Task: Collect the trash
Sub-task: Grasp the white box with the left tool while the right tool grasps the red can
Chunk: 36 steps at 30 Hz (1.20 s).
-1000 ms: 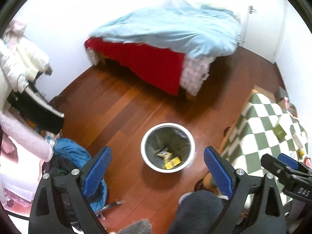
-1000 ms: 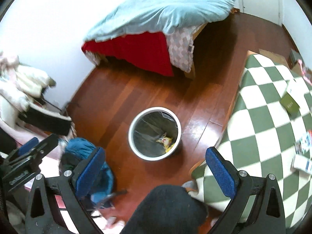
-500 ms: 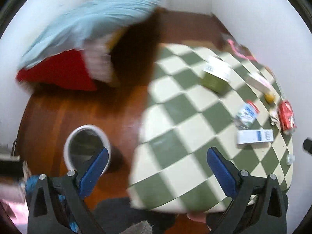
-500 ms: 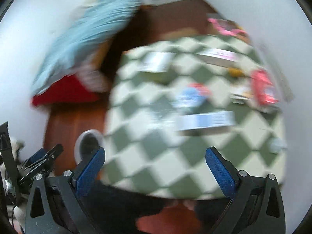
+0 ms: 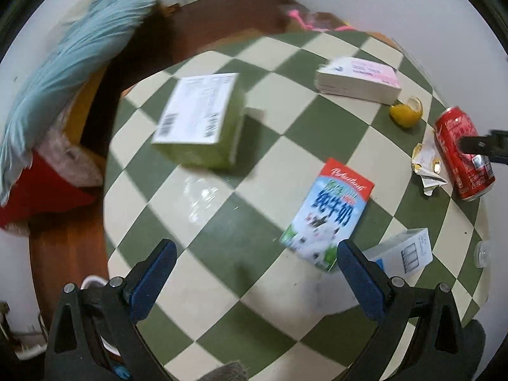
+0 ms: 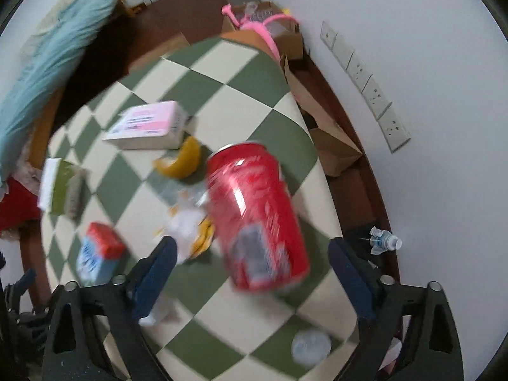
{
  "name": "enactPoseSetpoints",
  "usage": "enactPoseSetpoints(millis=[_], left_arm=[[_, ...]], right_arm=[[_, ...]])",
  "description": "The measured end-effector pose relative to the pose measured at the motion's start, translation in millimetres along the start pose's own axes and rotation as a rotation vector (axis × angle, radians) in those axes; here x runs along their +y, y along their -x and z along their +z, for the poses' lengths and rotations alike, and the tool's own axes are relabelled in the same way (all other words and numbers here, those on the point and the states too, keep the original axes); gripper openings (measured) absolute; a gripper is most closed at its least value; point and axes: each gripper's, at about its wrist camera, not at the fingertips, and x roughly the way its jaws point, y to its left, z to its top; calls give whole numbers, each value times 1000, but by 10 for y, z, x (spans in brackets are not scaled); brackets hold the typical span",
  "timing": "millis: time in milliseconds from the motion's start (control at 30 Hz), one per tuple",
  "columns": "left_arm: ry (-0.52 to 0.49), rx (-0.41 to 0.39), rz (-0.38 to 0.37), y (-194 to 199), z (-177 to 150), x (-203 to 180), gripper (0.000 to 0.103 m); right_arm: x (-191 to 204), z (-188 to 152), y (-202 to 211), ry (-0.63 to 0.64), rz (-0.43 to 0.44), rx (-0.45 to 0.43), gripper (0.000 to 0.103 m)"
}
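Observation:
Trash lies on a green-and-cream checkered table [image 5: 222, 209]. A red soda can [image 6: 257, 219] lies on its side just ahead of my open right gripper [image 6: 250, 263], between the fingers' line; it also shows in the left wrist view [image 5: 462, 155]. My open, empty left gripper [image 5: 254, 270] hovers over the table near a blue-and-red milk carton [image 5: 330, 212] and a white-blue box [image 5: 403, 252]. A crumpled wrapper [image 6: 190, 222], an orange peel [image 6: 181, 162], a pink-white box [image 6: 149, 125] and a green box [image 5: 200, 120] lie around.
A white bottle cap [image 6: 311, 347] lies near the table's near edge. Brown paper bags [image 6: 330, 146] and a cardboard box [image 6: 266, 28] stand between table and wall. A small plastic bottle [image 6: 384, 241] lies on the floor. A bed with a blue quilt [image 5: 70, 50] is at left.
Both grippers have swung from the floor bin to the table. The right one has closed in on the red can; the left one has come lower over the milk carton.

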Motion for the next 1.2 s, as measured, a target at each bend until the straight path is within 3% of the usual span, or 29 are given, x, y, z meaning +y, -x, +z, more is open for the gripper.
enactPoseSetpoints(millis=[100,133,200,333,433,500,533,567,600,700,833,933,1200], left_arm=[[-47,10,-21,-21,37,-96,103],[-61,12,-30,-7,40,-120,103],[-125,2,-59,55,48,-222,103],[-368,-7,-114,212,-31,-543,102],[-521,58,-152,131,-103,-797,102],[-580,94,-150,30,-134,-911,93],[-607,114,-137,-41,-141,-976,81],[-619,132,-131,-92,-146,-1015,71],[-631,149,-126,-143,-150,-1061,68],[-665,138,-105,-134,-139,-1151,68],[-673,144,-93,-119,-114,-1202,60],[-681,154,-105,-87,-131,-1235,38],[-729,203,-77,-278,-129,-1401,39]], right_arm=[[-31,151,-312,6,24,61,88],[-37,166,-399,8,52,81,77],[-31,150,-470,2,74,93,75],[-113,20,-324,-27,113,62,74],[-171,-179,-144,-47,137,46,74],[-176,-343,-62,-54,150,50,74],[-173,-416,-40,-56,156,55,74],[-169,-489,-34,-54,162,64,74],[-165,-556,-32,-50,158,70,74],[-149,-682,-44,-51,137,72,74],[-173,-774,-120,-79,128,83,74],[-168,-776,-153,-88,126,82,74],[-191,-750,-158,-94,121,81,75]])
